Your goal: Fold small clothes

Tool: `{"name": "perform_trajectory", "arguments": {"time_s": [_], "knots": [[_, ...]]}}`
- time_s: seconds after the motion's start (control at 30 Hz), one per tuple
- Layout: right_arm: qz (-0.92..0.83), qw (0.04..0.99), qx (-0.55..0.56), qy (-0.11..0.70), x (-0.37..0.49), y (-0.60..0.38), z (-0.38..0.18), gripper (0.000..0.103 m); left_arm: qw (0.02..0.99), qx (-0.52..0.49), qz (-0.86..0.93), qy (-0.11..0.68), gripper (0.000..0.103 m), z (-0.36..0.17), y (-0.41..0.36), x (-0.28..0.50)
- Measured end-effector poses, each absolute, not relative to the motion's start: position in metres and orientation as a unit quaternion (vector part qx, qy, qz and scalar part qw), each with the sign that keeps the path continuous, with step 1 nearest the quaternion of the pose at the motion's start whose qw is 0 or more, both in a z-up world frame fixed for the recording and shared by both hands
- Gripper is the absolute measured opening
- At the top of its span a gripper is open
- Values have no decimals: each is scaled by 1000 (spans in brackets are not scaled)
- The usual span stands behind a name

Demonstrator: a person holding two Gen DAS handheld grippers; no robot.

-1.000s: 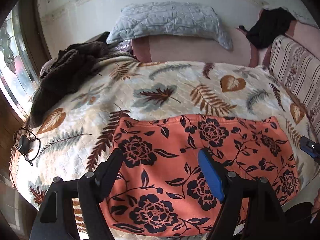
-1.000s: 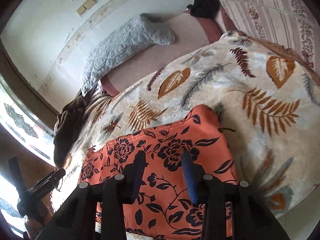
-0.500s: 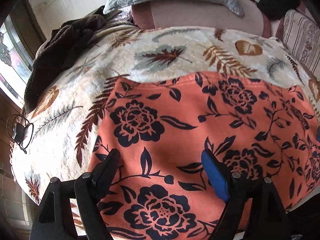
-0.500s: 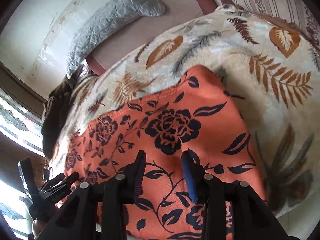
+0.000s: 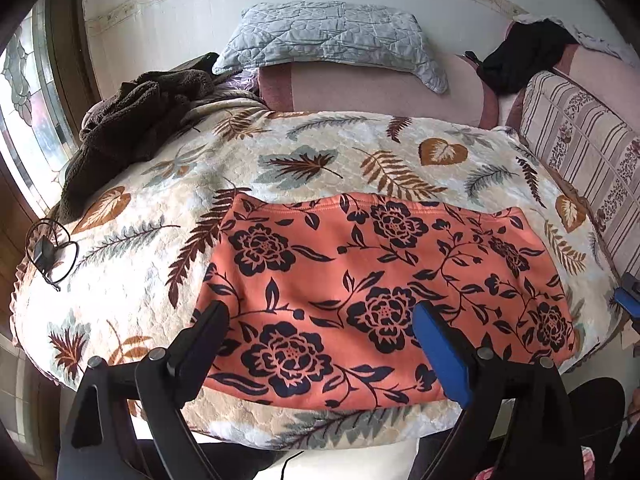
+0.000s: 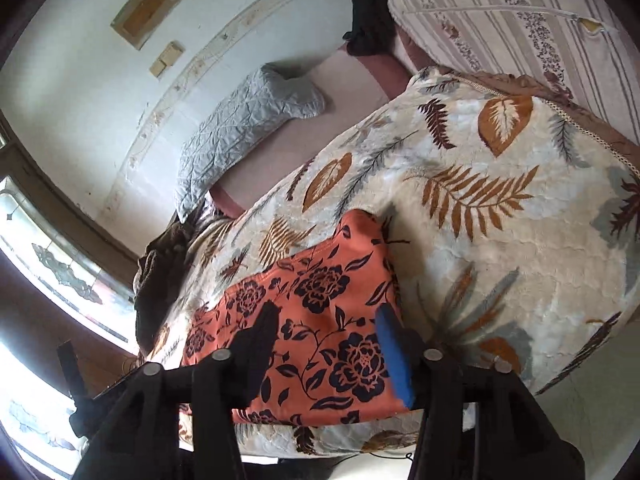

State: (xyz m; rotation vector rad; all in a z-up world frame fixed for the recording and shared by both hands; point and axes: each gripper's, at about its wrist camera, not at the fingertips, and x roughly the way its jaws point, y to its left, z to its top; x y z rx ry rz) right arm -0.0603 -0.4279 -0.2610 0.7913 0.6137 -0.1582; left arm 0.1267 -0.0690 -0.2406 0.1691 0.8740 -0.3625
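An orange garment with a dark flower print lies flat near the front edge of the bed, on a cream leaf-pattern blanket. In the left wrist view my left gripper hovers above the garment's near left part, jaws wide apart and still opening, with nothing gripped. The right gripper's blue pad peeks in at that view's right edge. The right wrist view shows the same garment under my right gripper, whose jaws are partly apart and opening, with no cloth pinched. The left gripper shows dark at the lower left.
A grey quilted pillow and a pink bolster lie by the far wall. A brown fleece heap sits at the back left, a black garment at the back right. A striped cushion borders the right. A black cable lies at the left edge.
Both grippers dipped close over the garment half a second ago and have since pulled back toward the bed's front edge. Both pairs of jaws stand a little wider. The garment lies unmoved.
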Motion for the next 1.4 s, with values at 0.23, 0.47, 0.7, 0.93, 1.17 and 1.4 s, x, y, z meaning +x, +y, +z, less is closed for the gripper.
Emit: {"name": "perform_trajectory", "arguments": {"time_s": [0.23,0.47,0.7,0.93,1.17,1.4], "knots": [[-88,838,373,389,-23,-401,-320,43,855,112,-135,488,93,-315,-72,145],[-106,816,357,441,-4,-401,-345,41,855,155,-137,475,93,-317,-79,153],[-90,849,350,386,45,-425,-291,41,885,136,-115,429,93,-275,-77,216],[-112,825,381,403,132,-455,-324,41,864,141,2,483,93,-324,-44,307],[-137,809,406,402,155,-476,-361,40,862,83,33,499,94,-328,-5,314],[-106,855,386,330,67,-474,-290,43,906,71,-35,417,94,-261,-20,238]]}}
